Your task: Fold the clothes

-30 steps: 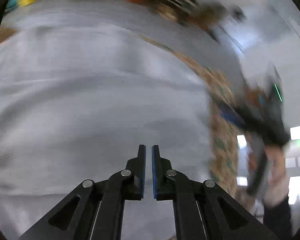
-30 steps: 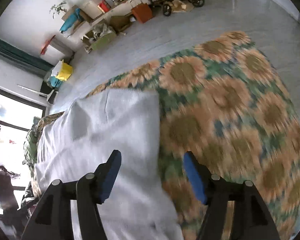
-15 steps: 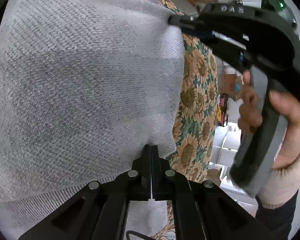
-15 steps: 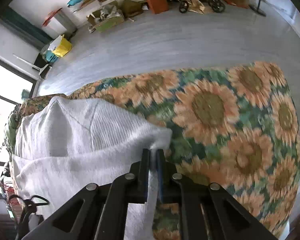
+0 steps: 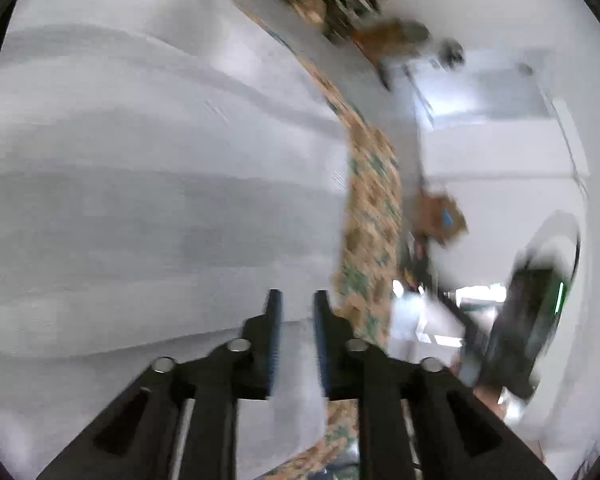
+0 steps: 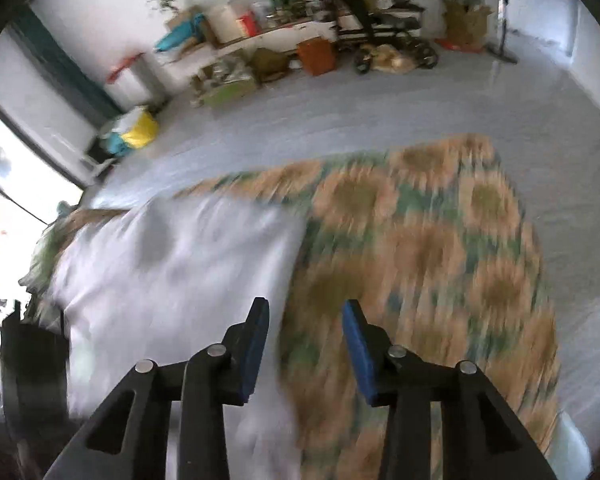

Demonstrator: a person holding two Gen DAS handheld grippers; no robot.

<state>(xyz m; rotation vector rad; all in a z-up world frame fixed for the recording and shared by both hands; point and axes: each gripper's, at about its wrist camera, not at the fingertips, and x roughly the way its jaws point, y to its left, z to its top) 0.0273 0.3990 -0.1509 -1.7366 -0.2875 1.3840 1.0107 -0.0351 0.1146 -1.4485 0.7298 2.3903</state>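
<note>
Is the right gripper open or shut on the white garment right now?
Open. The right gripper shows a clear gap between its blue pads, holding nothing; the white garment lies on the sunflower cloth.

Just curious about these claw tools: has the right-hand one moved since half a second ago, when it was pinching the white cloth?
Yes. The right gripper has let go and pulled back from the white cloth, whose corner on the sunflower cover now lies farther ahead.

From my right wrist view, the garment (image 6: 172, 280) lies on the left part of the tablecloth (image 6: 440, 264); cluttered shelves (image 6: 260, 36) and a standing fan (image 6: 500, 8) stand far behind.
</note>
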